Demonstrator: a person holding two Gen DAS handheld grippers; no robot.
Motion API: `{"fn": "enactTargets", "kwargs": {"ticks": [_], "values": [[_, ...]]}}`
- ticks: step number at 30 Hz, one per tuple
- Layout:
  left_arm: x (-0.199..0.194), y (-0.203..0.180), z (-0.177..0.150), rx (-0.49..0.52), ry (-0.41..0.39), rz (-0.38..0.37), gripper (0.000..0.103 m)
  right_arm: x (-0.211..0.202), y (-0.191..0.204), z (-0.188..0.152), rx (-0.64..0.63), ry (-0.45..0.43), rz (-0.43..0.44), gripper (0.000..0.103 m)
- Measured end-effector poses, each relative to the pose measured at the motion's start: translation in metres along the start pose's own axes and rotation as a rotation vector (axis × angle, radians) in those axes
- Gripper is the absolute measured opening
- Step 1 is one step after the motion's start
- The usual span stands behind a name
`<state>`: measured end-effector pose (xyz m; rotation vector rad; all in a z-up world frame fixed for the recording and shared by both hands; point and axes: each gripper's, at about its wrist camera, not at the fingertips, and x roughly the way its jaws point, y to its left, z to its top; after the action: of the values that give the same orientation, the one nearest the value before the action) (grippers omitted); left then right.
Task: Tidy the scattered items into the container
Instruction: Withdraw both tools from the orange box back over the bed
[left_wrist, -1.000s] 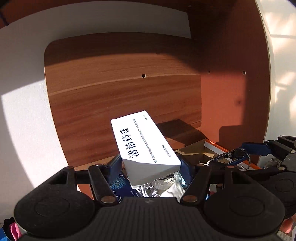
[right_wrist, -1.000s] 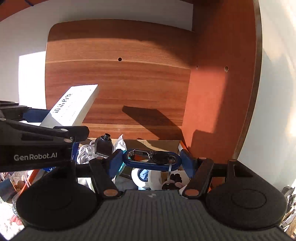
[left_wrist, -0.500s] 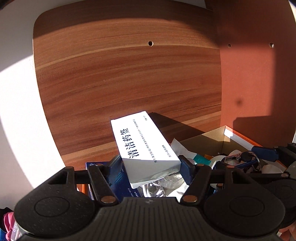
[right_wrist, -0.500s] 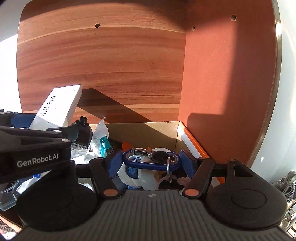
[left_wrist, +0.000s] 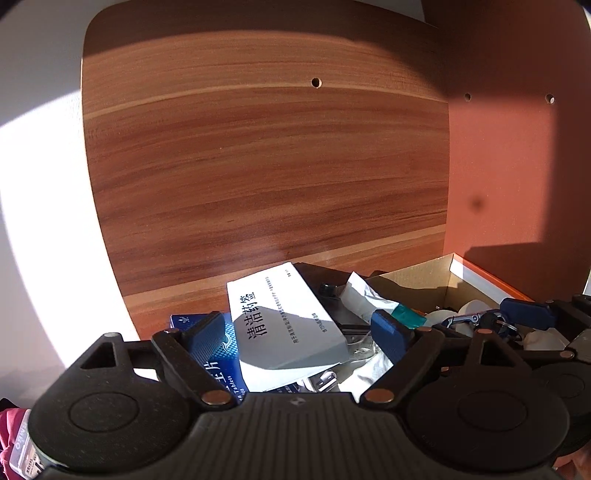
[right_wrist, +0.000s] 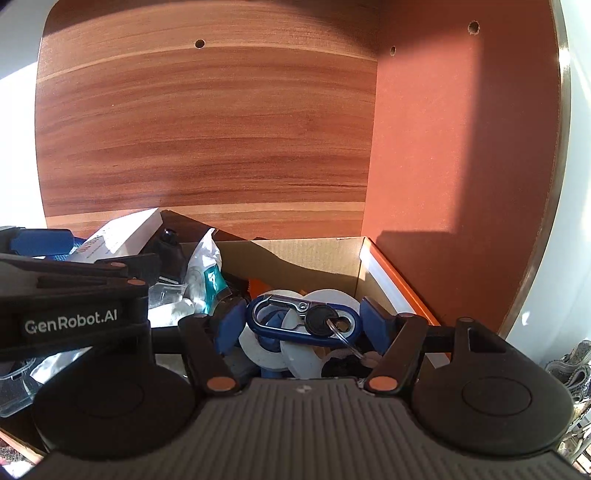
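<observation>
left tongs opening, pads clear of the white box, which lies on the pile inside the cardboard container. right tongs clenched on the blue carabiner over the container's right corner.

White carton black lettering; blue carabiner; orange-rimmed box.

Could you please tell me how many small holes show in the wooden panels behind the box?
3. One hole in the back panel; a lower hole and a higher hole in the right side panel. More may lie out of view.
</observation>
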<state>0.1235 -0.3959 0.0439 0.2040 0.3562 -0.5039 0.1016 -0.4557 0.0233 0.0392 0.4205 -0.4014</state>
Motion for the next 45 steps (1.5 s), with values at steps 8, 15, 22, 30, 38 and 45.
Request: {"fn": "enactTargets", "kwargs": {"ticks": [8,15,22,30,38,45], "values": [[-0.005,0.004,-0.001,-0.01,-0.009,0.008,0.101,-0.005,0.002,0.001,-0.014,-0.014,-0.007,0.079],[-0.018,0.013,-0.003,-0.023,-0.017,-0.018,0.103,-0.017,0.003,0.0,-0.009,-0.026,0.002,0.085],[-0.045,0.024,-0.003,-0.009,-0.056,-0.026,0.103,-0.038,0.012,0.004,-0.007,-0.048,0.023,0.087],[-0.077,0.048,-0.001,-0.004,-0.103,-0.022,0.103,-0.063,0.038,0.014,-0.048,-0.077,0.053,0.093],[-0.104,0.086,-0.004,-0.008,-0.137,0.021,0.103,-0.075,0.074,0.023,-0.09,-0.089,0.106,0.093],[-0.13,0.128,-0.01,-0.013,-0.156,0.078,0.103,-0.088,0.121,0.024,-0.147,-0.102,0.176,0.098]]}}
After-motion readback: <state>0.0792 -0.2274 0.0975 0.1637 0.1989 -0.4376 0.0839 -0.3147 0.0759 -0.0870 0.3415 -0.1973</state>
